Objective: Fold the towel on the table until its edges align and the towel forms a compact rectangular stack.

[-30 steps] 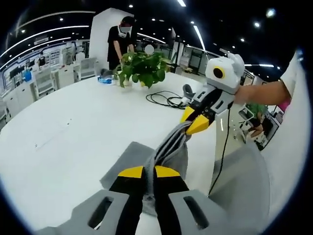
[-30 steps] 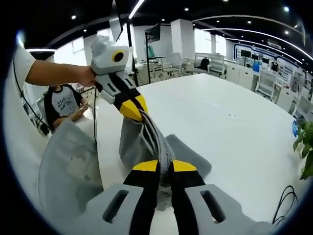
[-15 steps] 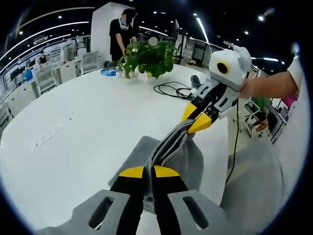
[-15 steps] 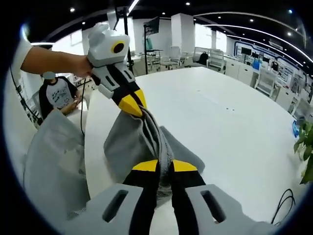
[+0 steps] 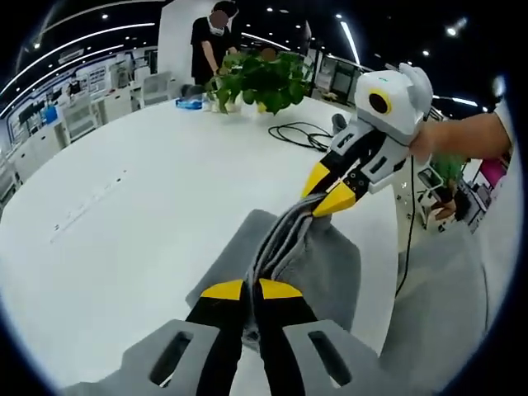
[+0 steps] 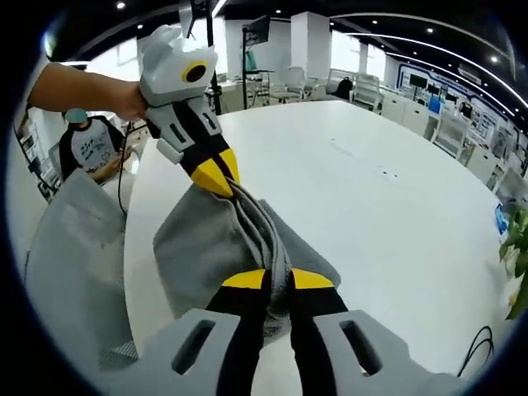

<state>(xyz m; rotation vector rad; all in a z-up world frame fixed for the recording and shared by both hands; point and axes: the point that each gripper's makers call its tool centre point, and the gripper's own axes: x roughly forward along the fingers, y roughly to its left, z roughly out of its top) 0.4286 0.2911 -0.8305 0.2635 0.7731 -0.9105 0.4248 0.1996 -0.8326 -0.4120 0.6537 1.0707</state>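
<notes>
The big white round table (image 5: 124, 214) carries the soft grey cloth towel (image 5: 318, 264), partly lifted off it, the rest lying on the tabletop. The left gripper (image 5: 252, 290) pinches one bunched edge, and the right gripper (image 6: 278, 280) clamps the same edge further along. A leafy green potted plant (image 5: 264, 78) sits far back.

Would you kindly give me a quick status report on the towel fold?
Left gripper and right gripper both shut on grey cloth towel. Towel edge bunched, stretched between them over white table. Nothing in the way.
</notes>
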